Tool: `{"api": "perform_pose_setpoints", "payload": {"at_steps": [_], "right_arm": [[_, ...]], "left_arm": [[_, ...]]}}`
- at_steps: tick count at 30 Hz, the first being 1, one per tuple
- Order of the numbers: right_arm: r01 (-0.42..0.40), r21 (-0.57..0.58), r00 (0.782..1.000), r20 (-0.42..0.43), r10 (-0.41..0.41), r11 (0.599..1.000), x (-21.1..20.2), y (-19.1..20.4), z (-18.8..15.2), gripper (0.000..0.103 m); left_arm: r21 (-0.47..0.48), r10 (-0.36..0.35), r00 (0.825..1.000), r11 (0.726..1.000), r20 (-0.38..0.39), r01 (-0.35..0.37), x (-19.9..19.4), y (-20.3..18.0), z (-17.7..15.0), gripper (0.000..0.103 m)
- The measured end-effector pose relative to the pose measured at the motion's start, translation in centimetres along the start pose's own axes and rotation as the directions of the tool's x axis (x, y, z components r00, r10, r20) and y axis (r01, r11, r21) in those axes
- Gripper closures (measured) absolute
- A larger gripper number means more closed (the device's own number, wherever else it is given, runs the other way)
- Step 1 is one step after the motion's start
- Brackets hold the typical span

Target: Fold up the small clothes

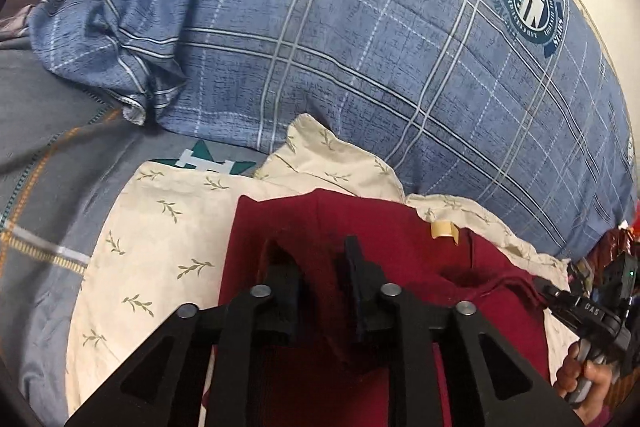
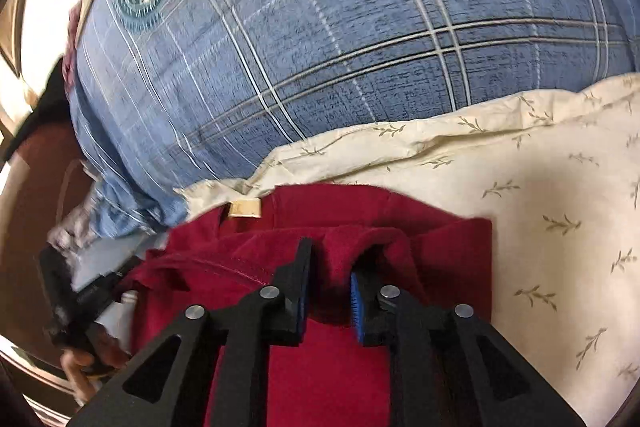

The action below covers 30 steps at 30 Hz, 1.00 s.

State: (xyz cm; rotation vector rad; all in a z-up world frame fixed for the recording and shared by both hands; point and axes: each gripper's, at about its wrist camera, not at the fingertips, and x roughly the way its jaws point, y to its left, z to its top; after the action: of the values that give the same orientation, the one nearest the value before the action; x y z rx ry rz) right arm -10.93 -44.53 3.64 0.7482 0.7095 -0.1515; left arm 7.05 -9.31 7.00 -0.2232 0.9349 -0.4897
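A small dark red garment (image 1: 288, 227) is lying on a cream cloth with little leaf sprigs (image 1: 160, 227) on the bed, in front of a big blue plaid pillow (image 1: 360, 47). The left gripper (image 1: 316, 259) is sitting right over the red garment, with its two fingers apart and red cloth showing in the gap, so it is not pinching anything that I can see. The right gripper (image 2: 332, 267) is also over the garment, at a bunched-up fold of red cloth (image 2: 360, 239); its fingers are apart too, with the fold rising just ahead of the gap, and I cannot tell if they are touching it. The garment is running sideways between the two grippers, with its neck side, marked by a small tan tag (image 1: 444, 229), pointing away toward the pillow. The right gripper looks nearer to the raised fold, so I think it should grab first. The tan tag is too small to read. The round badge (image 1: 524, 3) on the pillow has writing, but it is too blurry to read. The letters "DAS" (image 1: 591, 308) are showing on the right gripper's side.
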Motion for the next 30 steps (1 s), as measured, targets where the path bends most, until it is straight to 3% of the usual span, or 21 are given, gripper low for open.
{"api": "perform_pose_setpoints", "payload": {"at_steps": [1,2,3,5,7,9,11,14,18,22,27,30], "right_arm": [[-0.005,0.001,1.0,0.025,0.005,1.0,-0.8,0.0,-0.2,0.068],[0.018,-0.002,0.998,0.058,-0.018,1.0,-1.9,0.0,-0.4,0.049],[0.045,-0.005,0.994,0.101,-0.045,0.999,-3.1,0.1,-0.8,0.045],[0.029,-0.03,0.989,0.147,-0.024,0.999,-5.0,0.6,-1.5,0.045],[0.021,-0.082,0.993,0.12,-0.011,0.996,-5.1,1.9,-1.8,0.049],[0.058,-0.194,0.996,0.082,-0.043,0.979,-4.2,4.1,-2.6,0.052],[0.093,-0.283,0.995,0.062,-0.078,0.955,-2.3,6.0,-2.7,0.054],[0.149,-0.305,0.989,0.062,-0.137,0.941,0.7,6.7,-1.5,0.055],[0.331,-0.247,0.943,0.06,-0.326,0.911,5.3,3.8,1.2,0.057],[0.298,-0.127,0.954,0.03,-0.297,0.946,6.1,0.5,2.0,0.058],[0.266,-0.163,0.964,0.066,-0.259,0.95,1.4,2.0,0.4,0.054],[0.235,-0.231,0.972,0.08,-0.222,0.944,-2.6,3.2,-2.5,0.047]], "left_arm": [[0.006,-0.01,1.0,1.0,0.005,0.01,-0.2,0.0,0.2,0.076],[0.009,-0.023,1.0,1.0,0.014,0.023,-0.7,0.0,0.4,0.066],[0.01,-0.034,0.999,0.999,0.021,0.034,-1.1,0.0,0.4,0.059],[0.007,-0.053,0.998,0.999,0.046,0.053,-1.9,-0.1,0.5,0.036],[0.016,0.009,0.992,1.0,0.125,-0.011,-3.3,-0.1,0.1,0.022],[0.031,0.02,0.983,0.999,0.182,-0.026,-4.0,0.0,0.0,0.022],[0.035,0.01,0.988,0.999,0.151,-0.015,-3.4,0.2,0.1,0.022],[0.03,0.053,0.992,0.998,0.112,-0.057,-1.5,0.9,-0.3,0.022],[0.055,0.167,0.986,0.984,0.011,-0.167,2.8,1.7,-0.5,0.022],[0.057,0.195,0.98,0.98,-0.035,-0.193,5.2,2.1,-0.4,0.021],[0.091,0.216,0.976,0.972,0.019,-0.217,3.9,1.0,-0.3,0.022],[0.107,0.207,0.977,0.972,0.056,-0.212,2.3,0.5,-0.5,0.022]]}}
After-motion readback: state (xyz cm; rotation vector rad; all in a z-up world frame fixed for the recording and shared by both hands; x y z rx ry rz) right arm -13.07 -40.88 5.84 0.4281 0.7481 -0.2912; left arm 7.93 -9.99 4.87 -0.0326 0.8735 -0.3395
